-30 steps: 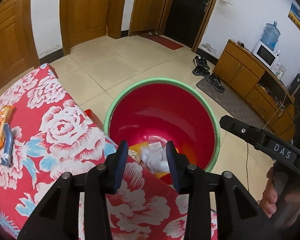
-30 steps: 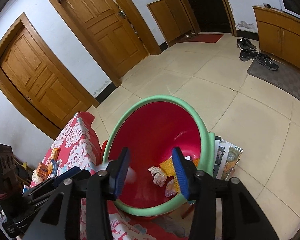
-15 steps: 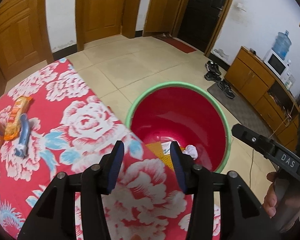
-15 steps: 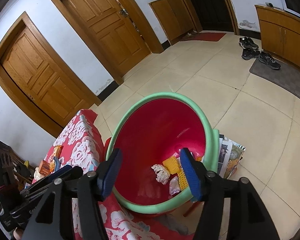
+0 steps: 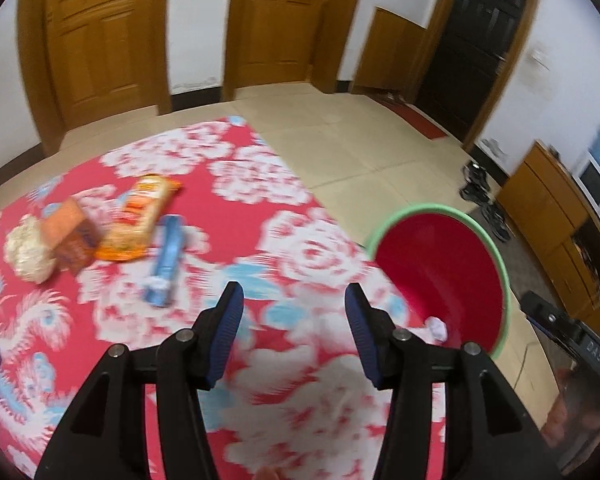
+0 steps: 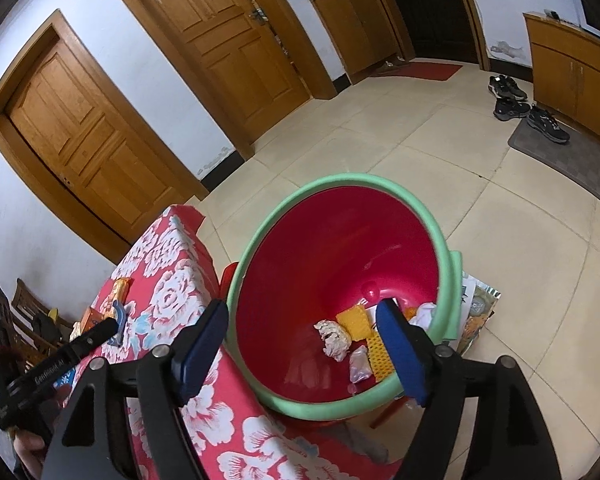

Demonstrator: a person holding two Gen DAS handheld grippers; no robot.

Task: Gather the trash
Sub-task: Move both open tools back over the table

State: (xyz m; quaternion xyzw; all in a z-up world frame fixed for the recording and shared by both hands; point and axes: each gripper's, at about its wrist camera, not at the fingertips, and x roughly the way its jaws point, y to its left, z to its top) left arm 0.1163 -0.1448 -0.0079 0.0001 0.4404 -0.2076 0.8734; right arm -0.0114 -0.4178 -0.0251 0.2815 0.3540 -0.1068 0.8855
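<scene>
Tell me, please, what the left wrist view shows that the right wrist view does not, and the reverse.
Only the left wrist view shows the crumpled paper ball on the table.

Only the right wrist view shows the bin's bottom: a yellow wrapper and a paper wad.

Both show the red bin, the floral tablecloth, the blue wrapper and an open gripper.

Right tool (image 6: 306,346), spread wide, hangs above red bin (image 6: 324,240) holding trash (image 6: 334,340).
</scene>
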